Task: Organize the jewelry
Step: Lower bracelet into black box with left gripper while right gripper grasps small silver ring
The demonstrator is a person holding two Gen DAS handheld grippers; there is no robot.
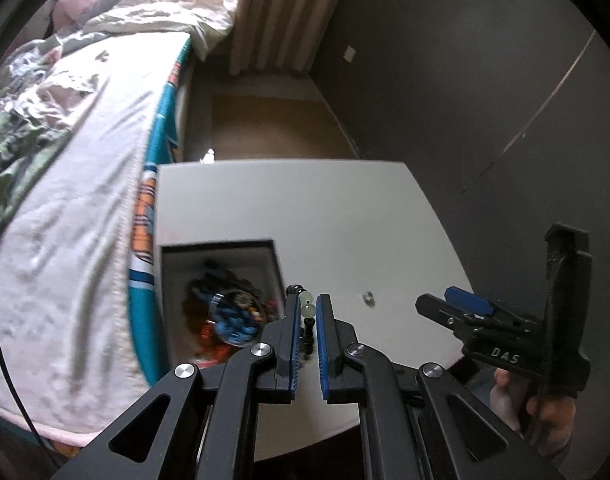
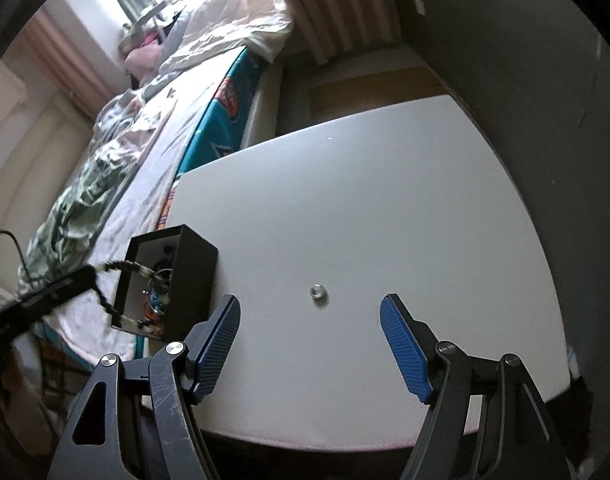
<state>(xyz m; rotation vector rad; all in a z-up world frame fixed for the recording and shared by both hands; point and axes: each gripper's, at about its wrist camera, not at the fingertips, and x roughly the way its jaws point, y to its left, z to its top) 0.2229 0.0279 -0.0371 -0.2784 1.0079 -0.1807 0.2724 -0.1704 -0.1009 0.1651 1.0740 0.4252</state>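
Bead strand of pale green and black beads (image 1: 307, 307) pinched in my left gripper (image 1: 308, 312), jaws clamped on it, loose ends trailing toward the open black box (image 2: 193, 276) that sits just left of and under those jaws. Box already holds a tangle of blue and orange jewelry (image 1: 233, 316). My right gripper (image 2: 309, 344) hangs with jaws wide apart, small silver ring (image 2: 317, 291) on the white counter (image 2: 385, 200) just ahead between them. Best to lower the strand over the box mouth before letting go, so no loop catches the wall.
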